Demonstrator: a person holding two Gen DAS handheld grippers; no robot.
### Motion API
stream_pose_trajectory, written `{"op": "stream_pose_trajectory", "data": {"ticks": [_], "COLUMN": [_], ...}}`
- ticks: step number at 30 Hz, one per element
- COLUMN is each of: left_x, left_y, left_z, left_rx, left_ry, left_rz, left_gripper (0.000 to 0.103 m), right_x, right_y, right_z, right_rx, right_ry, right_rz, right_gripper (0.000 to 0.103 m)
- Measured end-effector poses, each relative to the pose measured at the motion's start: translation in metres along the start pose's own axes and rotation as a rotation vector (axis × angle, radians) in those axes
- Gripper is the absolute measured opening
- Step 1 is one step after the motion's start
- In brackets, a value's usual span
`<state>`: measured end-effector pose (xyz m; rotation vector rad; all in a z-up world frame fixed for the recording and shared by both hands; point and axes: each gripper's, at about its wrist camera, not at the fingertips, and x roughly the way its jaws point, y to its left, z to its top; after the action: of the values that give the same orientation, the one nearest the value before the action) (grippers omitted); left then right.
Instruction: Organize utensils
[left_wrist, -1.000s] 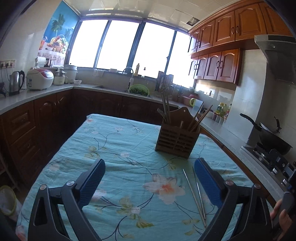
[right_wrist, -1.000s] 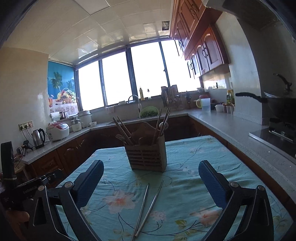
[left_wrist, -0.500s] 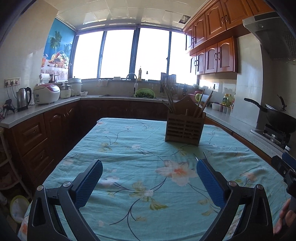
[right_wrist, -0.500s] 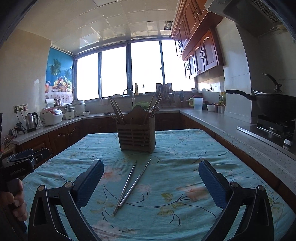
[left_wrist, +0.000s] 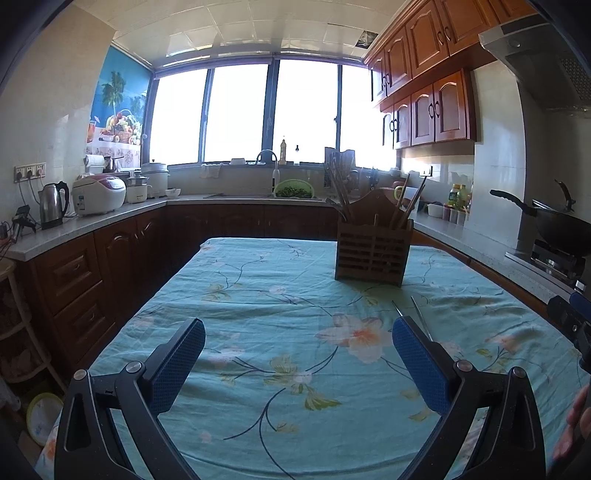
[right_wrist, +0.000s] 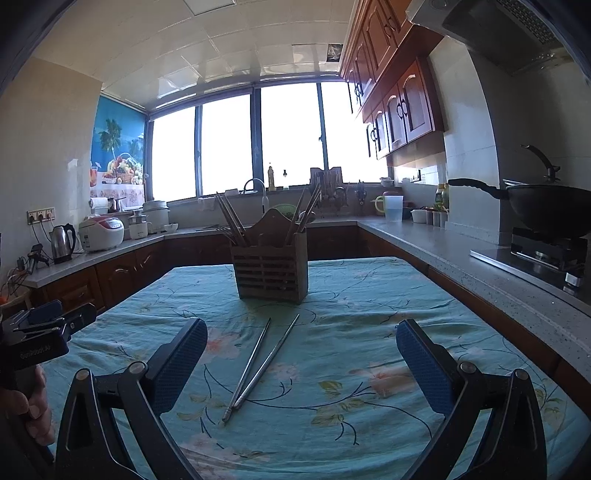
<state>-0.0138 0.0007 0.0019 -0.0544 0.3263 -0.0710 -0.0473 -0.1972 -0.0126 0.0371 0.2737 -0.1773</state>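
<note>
While above the tablecloth (right_wrist: 369, 295) — left tongs (left_wrist: 298, 345), right tongs (right_wrist: 301, 347), both spread wide, empty.

Two metal chopsticks (right_wrist: 258, 365) flat on the cloth, near slatted wooden holder (right_wrist: 271, 271) of upright utensils.

Two chopsticks (right_wrist: 260, 365) lie on the table (right_wrist: 424, 295) before the utensil holder (right_wrist: 271, 271).

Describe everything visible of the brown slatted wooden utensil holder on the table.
The brown slatted wooden utensil holder is a box with horizontal slots in its front and a taller arched back panel. It stands upright on the teal floral tablecloth, towards the table's far end. Wooden chopsticks lean out of its left and right sides. Two metal chopsticks lie loose on the cloth before it, apart from it. Neither gripper touches it.
</note>
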Motion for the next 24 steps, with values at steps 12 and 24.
{"op": "stream_pose_trajectory", "data": {"ticks": [12, 24], "left_x": [0.001, -0.003], "left_y": [0.002, -0.003], "left_z": [-0.003, -0.006], "left_rx": [0.006, 0.029], "left_ry": [0.025, 0.030], "left_rz": [0.011, 0.019], "left_gripper": [0.102, 0.102], "right_x": [-0.001, -0.001], "right_y": [-0.006, -0.009], "right_z": [-0.004, -0.007], "right_rx": [0.016, 0.028], "right_ry": [0.018, 0.023], "right_rz": [-0.010, -0.022], "right_gripper": [0.103, 0.103]}}
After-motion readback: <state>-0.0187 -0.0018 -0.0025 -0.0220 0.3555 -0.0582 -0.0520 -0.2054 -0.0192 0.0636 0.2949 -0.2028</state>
